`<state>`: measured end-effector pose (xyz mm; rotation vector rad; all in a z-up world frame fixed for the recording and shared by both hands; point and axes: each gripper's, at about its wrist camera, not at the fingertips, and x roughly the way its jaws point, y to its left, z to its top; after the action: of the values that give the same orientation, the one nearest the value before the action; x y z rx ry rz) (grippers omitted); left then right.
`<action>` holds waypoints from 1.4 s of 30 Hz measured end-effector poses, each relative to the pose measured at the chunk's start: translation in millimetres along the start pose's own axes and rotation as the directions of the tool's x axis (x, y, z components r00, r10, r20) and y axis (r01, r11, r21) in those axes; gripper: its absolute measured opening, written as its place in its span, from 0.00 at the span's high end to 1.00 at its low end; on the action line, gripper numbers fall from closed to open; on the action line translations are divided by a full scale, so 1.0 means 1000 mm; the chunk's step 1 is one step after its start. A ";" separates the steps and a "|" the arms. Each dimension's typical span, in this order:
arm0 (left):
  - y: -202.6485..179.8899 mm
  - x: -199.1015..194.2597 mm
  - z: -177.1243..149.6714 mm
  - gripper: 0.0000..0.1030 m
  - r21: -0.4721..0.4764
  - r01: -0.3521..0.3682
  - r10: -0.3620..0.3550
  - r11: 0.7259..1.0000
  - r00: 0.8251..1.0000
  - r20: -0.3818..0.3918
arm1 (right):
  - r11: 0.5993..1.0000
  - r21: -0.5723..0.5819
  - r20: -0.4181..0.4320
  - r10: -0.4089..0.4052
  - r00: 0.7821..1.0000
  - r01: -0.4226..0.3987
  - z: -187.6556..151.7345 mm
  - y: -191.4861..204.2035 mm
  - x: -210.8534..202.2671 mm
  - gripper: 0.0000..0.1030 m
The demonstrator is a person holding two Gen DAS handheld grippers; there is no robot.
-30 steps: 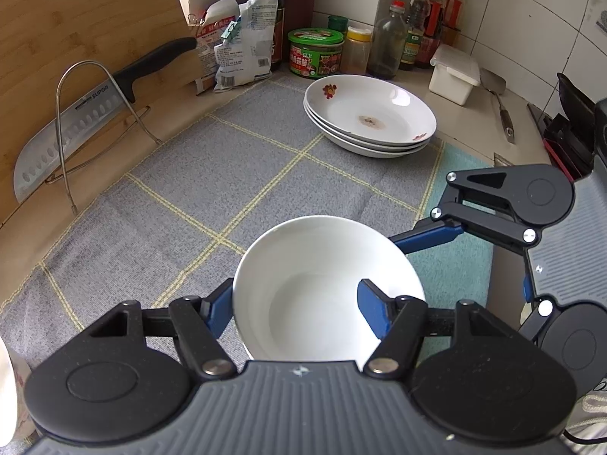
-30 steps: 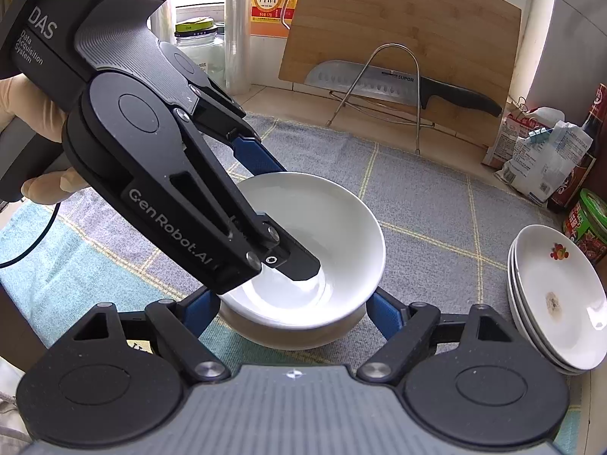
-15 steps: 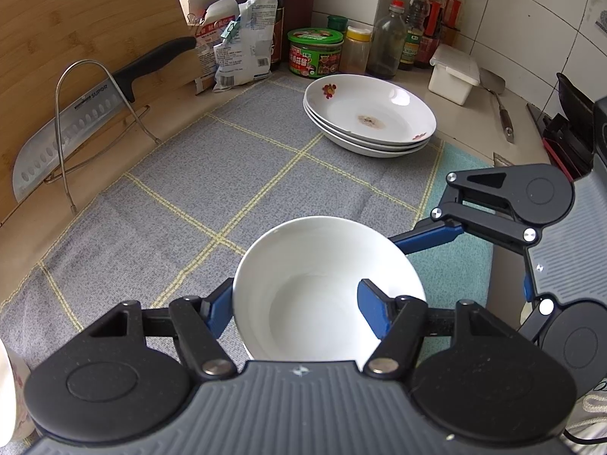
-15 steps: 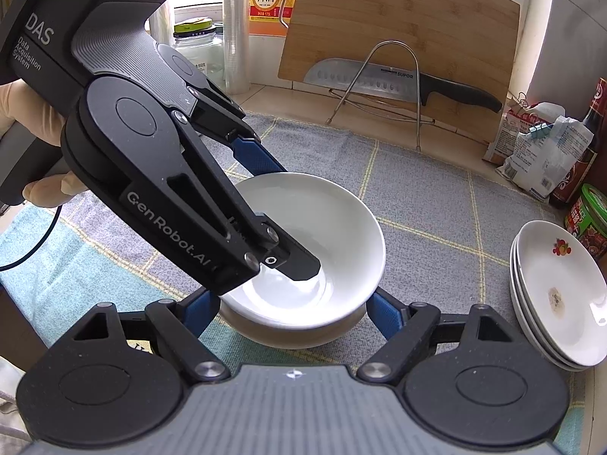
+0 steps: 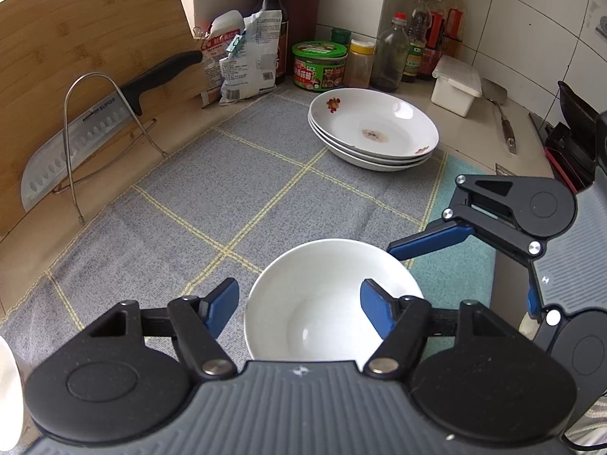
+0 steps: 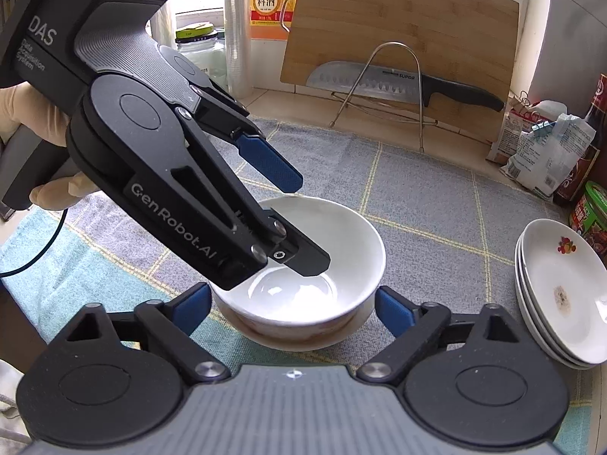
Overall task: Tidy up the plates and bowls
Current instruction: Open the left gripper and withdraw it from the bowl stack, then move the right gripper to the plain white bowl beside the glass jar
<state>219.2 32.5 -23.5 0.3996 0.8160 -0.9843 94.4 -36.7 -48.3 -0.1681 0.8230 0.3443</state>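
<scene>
A plain white bowl (image 5: 322, 303) (image 6: 326, 250) sits nested in a second bowl (image 6: 303, 335) on the grey checked mat (image 5: 227, 189). My left gripper (image 5: 299, 303) (image 6: 303, 223) straddles the top bowl's rim with its jaws opening: one finger is inside the bowl, and the blue pad (image 6: 269, 163) stands just off the outside wall. My right gripper (image 6: 294, 307) is open wide, a finger on either side of the bowl stack and touching neither. One of its blue fingers (image 5: 428, 242) shows in the left wrist view. Three flowered plates (image 5: 373, 129) (image 6: 561, 292) are stacked further along the mat.
A bamboo cutting board (image 6: 398, 30) leans at the back behind a wire rack holding a cleaver (image 5: 76, 144). Bottles, a green tin (image 5: 318, 64), snack bags (image 5: 242, 64) and a white box (image 5: 455, 87) line the wall. A gloved hand (image 6: 22, 121) holds the left gripper.
The right gripper's fingers have spread wide, away from the lower bowl. The left gripper's outer pad has come off the top bowl's rim. Neither hand has shifted.
</scene>
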 end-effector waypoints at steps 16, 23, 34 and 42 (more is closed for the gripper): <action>0.017 -0.032 -0.025 0.16 -0.097 -0.124 0.133 0.988 0.987 0.094 | 0.999 -0.003 0.060 0.043 0.997 -0.043 -0.004 0.013 -0.017 0.00; 0.019 -0.040 -0.046 0.14 -0.141 -0.153 0.168 0.978 0.980 0.102 | 0.999 0.002 0.043 0.038 0.998 -0.038 -0.006 0.016 -0.015 0.00; 0.042 -0.053 -0.091 0.07 -0.238 -0.290 0.316 0.927 0.945 0.079 | 0.999 -0.038 0.060 0.033 0.998 -0.030 0.019 0.028 -0.006 0.00; 0.080 -0.066 -0.124 0.07 -0.351 -0.428 0.469 0.833 0.882 0.039 | 0.993 -0.092 0.066 0.082 0.994 -0.076 0.055 0.045 0.015 0.00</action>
<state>215.3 189.8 -57.7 0.2174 0.7141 -0.4114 124.8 24.3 -23.2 -0.2060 0.7472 0.4592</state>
